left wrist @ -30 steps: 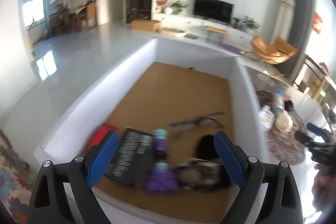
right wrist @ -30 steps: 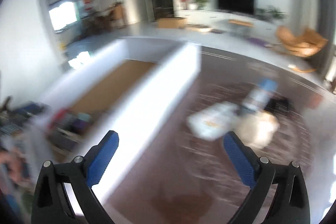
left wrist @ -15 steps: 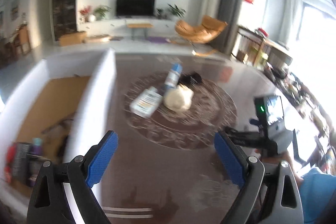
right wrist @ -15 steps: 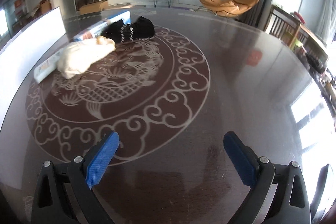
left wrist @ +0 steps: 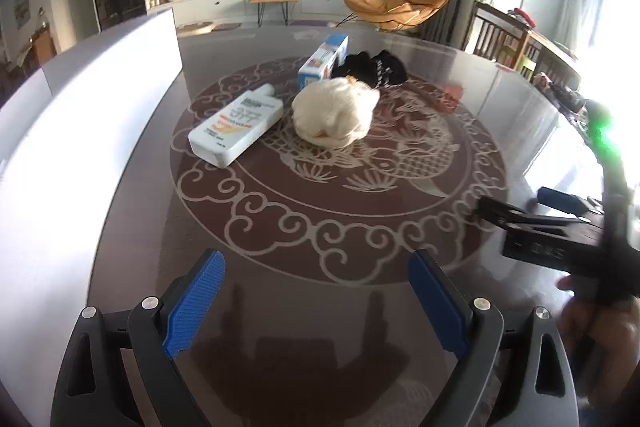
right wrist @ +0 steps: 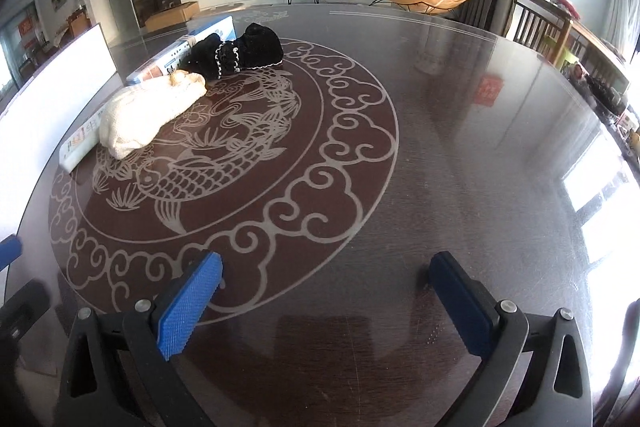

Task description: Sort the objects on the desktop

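Observation:
On the dark round table (left wrist: 320, 307) lie a white bottle (left wrist: 237, 125), a cream cloth bundle (left wrist: 335, 113), a blue-and-white box (left wrist: 323, 61) and a black cloth item (left wrist: 376, 67). My left gripper (left wrist: 316, 275) hovers open over the near table edge, well short of them, nothing between its fingers. In the right wrist view the cream bundle (right wrist: 150, 113), black item (right wrist: 238, 51) and box (right wrist: 182, 57) sit far left. My right gripper (right wrist: 326, 283) is open over bare table, empty. It also shows at the right edge of the left wrist view (left wrist: 560, 219).
A tall white box wall (left wrist: 80, 147) stands along the table's left side, also seen in the right wrist view (right wrist: 56, 79). A hand (left wrist: 596, 327) holds the right gripper. The table's right half (right wrist: 480, 147) carries only reflections. Chairs and a TV unit stand beyond.
The left gripper swung from over the white box, with its sorted items, rightward to the round table and sank toward it. The right gripper swung right too, then held still over the last half second.

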Available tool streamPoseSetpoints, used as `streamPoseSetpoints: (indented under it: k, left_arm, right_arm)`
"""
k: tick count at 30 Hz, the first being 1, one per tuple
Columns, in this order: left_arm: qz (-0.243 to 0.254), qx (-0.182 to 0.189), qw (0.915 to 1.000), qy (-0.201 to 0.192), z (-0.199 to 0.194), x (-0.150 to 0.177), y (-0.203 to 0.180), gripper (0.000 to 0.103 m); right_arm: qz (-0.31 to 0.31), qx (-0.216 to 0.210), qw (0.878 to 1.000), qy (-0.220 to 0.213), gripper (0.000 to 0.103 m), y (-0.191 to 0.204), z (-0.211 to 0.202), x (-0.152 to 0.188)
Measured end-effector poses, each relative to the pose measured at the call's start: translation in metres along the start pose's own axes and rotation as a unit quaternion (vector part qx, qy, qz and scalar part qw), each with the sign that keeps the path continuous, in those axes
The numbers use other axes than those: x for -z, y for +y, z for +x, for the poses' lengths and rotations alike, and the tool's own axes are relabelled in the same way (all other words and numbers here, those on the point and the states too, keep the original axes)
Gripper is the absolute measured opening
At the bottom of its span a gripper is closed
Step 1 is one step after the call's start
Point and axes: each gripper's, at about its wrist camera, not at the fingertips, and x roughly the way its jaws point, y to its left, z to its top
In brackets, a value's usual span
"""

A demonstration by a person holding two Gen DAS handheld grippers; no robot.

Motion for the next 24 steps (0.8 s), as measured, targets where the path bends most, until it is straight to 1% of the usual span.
streamPoseSetpoints:
  k: [3, 6, 9, 12, 16, 21, 24]
  left_arm:
    - [-0.009, -0.004, 0.9999, 0.008, 0.012, -0.003, 0.005, 0.094]
    - [-0.019, 0.001, 0.9997, 0.015, 0.020, -0.003, 0.009, 0.094]
    - [-0.023, 0.003, 0.9996, 0.014, 0.022, -0.003, 0.011, 0.094]
    - [-0.014, -0.005, 0.9998, 0.014, 0.023, -0.001, 0.008, 0.094]
    - [0.003, -0.027, 0.9994, 0.022, 0.024, -0.001, 0.000, 0.094]
    - [0.014, -0.029, 0.9991, 0.028, 0.027, -0.001, -0.002, 0.099]
    - [0.016, -0.030, 0.9990, 0.029, 0.028, -0.001, -0.002, 0.100]
  right_arm:
    - [0.000, 0.000, 1.000, 0.000, 0.103, 0.000, 0.000, 0.000]
    - [0.000, 0.000, 1.000, 0.000, 0.103, 0.000, 0.000, 0.000]
    - [0.000, 0.000, 1.000, 0.000, 0.103, 0.000, 0.000, 0.000]
    - [0.000, 0.000, 1.000, 0.000, 0.103, 0.000, 0.000, 0.000]
    - [0.000, 0.000, 1.000, 0.000, 0.103, 0.000, 0.000, 0.000]
    - [0.000, 0.000, 1.000, 0.000, 0.103, 0.000, 0.000, 0.000]
    - [0.000, 0.000, 1.000, 0.000, 0.103, 0.000, 0.000, 0.000]
